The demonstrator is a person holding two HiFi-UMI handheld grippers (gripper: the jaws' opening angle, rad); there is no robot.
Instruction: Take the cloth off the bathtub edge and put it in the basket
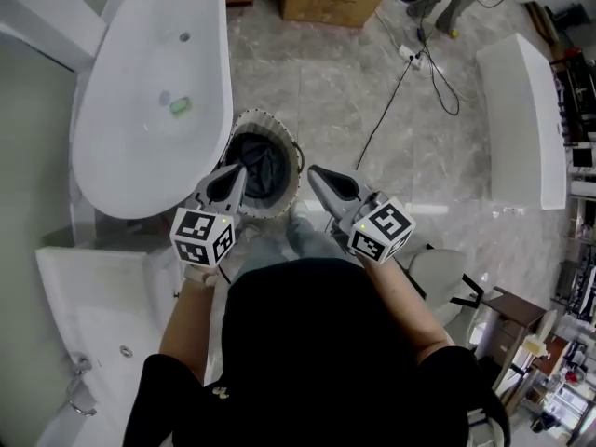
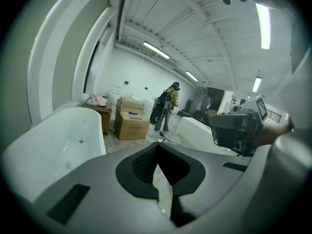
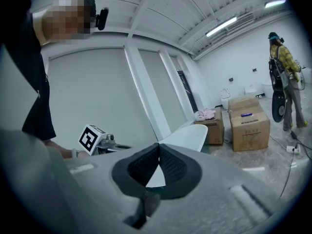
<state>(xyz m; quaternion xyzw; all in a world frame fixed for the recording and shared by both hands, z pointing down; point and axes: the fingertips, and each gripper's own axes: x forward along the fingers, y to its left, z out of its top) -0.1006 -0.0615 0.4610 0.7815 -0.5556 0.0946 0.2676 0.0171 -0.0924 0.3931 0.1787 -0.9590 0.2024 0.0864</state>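
Pointing toward the far side of the room, the left gripper [image 1: 237, 175] and the right gripper [image 1: 317, 175] were held low in front of the person, level with each other. The left gripper's tip overlapped the near-left part of the basket [image 1: 264, 116] in the head view. The right gripper stood just to the right of the basket's rim.

Jaw state: each gripper view showed its two jaws pressed together at the tips with nothing between them. Neither gripper carried a load.

Location of the task item: a dark cloth [image 1: 261, 161] lay bunched inside the basket, below its pale scalloped rim. The basket stood on the marble floor, just beside the near-right end of the white bathtub [image 1: 121, 156]. The bathtub edge nearest the basket was bare. A small green object [image 1: 180, 106] lay inside the tub; what it was could not be told.

Assessment: the cloth appeared to be in its required place already, so the transfer was judged complete. The closed, empty jaws suited that condition, since no item was left to carry. Placing the basket close against the tub kept the carry from edge to basket short.
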